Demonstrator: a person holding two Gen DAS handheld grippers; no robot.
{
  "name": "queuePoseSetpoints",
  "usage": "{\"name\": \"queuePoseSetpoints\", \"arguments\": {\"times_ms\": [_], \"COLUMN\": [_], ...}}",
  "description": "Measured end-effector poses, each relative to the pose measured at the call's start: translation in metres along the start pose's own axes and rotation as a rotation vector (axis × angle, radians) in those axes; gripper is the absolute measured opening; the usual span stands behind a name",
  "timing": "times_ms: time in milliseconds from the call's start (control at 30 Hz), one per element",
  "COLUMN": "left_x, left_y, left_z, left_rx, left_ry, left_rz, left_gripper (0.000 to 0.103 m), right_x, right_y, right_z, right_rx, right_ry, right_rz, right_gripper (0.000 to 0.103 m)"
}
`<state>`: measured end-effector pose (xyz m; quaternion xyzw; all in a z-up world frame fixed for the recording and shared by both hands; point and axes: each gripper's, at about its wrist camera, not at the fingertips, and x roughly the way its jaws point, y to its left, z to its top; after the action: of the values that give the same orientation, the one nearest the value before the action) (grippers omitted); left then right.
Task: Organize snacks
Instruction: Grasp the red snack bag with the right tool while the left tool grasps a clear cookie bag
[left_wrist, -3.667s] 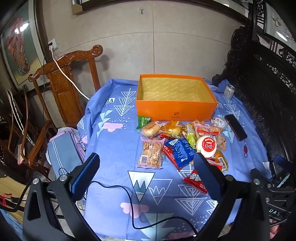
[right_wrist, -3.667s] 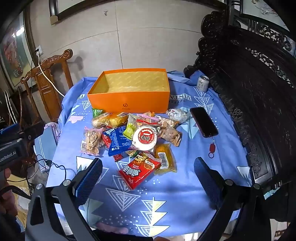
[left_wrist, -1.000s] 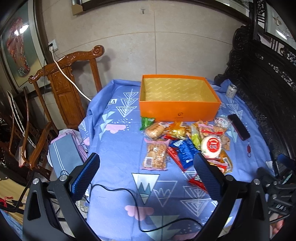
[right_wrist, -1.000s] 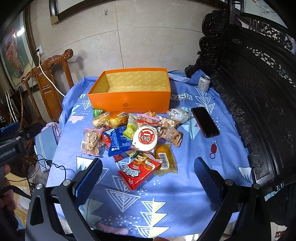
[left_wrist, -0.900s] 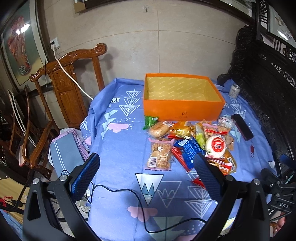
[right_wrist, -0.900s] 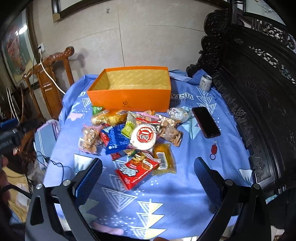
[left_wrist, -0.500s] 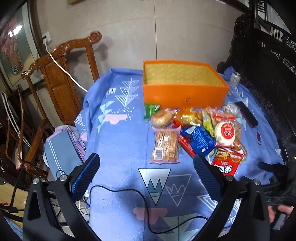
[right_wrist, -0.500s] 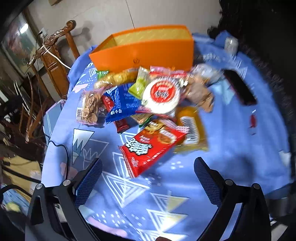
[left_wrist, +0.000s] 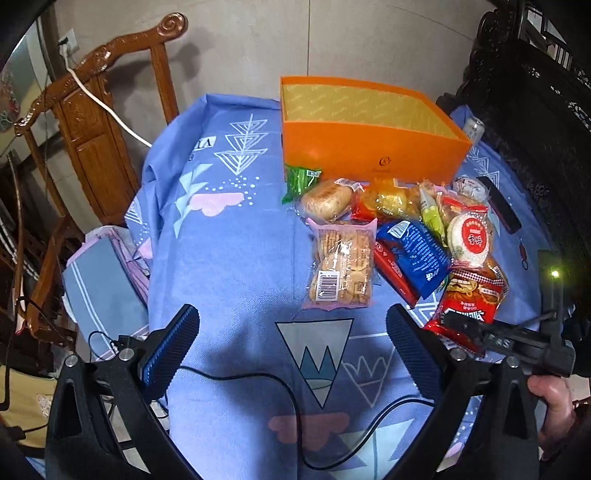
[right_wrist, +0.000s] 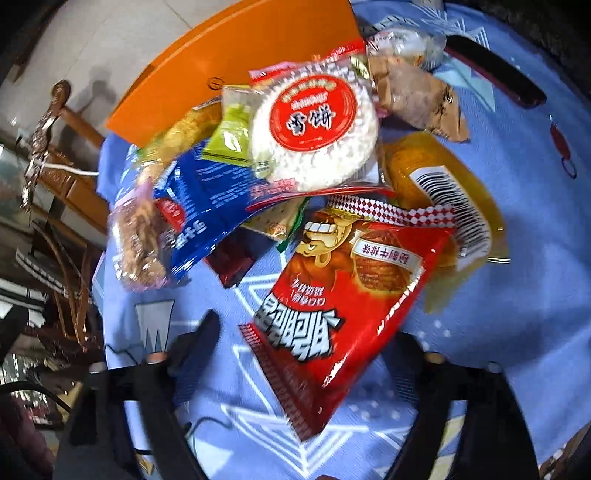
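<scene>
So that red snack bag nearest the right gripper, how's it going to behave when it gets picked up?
The red snack bag looks like glossy film, so probably slippery. It seems puffed with air, so likely light and crushable. Gripped by its crimped edge, it would probably droop. It lies between the right gripper jaws, which have just been closing.

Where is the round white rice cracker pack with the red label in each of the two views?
Left wrist view: right of centre, round rice cracker pack beside the blue packet.
Right wrist view: upper centre, same pack topping the pile.
Shared landmark: orange box behind the snacks.
</scene>
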<state>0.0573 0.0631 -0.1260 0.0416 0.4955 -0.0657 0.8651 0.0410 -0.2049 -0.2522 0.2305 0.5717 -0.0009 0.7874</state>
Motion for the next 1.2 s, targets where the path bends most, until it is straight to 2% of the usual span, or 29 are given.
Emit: {"name": "queuePoseSetpoints", "arguments": {"times_ms": [67,200,367,467,600,800,833,867,900,967,1067,1200], "left_x": [0.012,0.037,0.08,0.099,0.114,0.131,0.133,0.135,0.139,0.144,0.14,0.129], "left_y": [-0.001,-0.01,-0.035,-0.047,-0.051,-0.056,-0.055,-0.053,-0.05,-0.046,-0.041,-0.034], "left_z": [0.003,0.008,0.013,0.016,0.021,0.026,0.025,0.025,0.025,0.023,0.019,0.016], "left_rx": [0.011,0.026,0.069,0.095,0.067,0.062,0.052,0.042,0.029,0.005,0.006,-0.038], "left_ry": [0.007,0.017,0.027,0.025,0.043,0.022,0.011,0.006,0.018,0.042,0.019,0.016], "left_rz": [-0.016,-0.032,-0.069,-0.048,-0.055,-0.04,-0.043,-0.05,-0.075,-0.112,-0.119,-0.135], "left_gripper": [0.099,0.099,0.099,0.099,0.099,0.098,0.096,0.082,0.058,0.053,0.048,0.047], "right_x": [0.001,-0.013,-0.037,-0.051,-0.068,-0.088,-0.089,-0.09,-0.09,-0.091,-0.094,-0.101], "right_y": [-0.001,0.007,0.016,0.011,0.008,0.005,0.005,0.005,0.005,0.006,0.006,0.006], "right_z": [0.001,0.001,-0.006,-0.004,-0.004,-0.005,-0.005,-0.005,-0.005,-0.005,-0.004,0.0], "right_rx": [0.026,-0.015,-0.102,-0.102,-0.127,-0.153,-0.153,-0.156,-0.16,-0.166,-0.164,-0.167], "right_ry": [0.002,0.01,0.006,-0.002,-0.034,-0.081,-0.084,-0.086,-0.085,-0.087,-0.099,-0.122], "right_rz": [0.038,0.03,0.015,0.033,0.039,0.05,0.045,0.039,0.034,0.03,0.035,0.051], "right_gripper": [0.038,0.024,0.022,0.022,0.022,0.022,0.022,0.022,0.022,0.022,0.022,0.022]}}
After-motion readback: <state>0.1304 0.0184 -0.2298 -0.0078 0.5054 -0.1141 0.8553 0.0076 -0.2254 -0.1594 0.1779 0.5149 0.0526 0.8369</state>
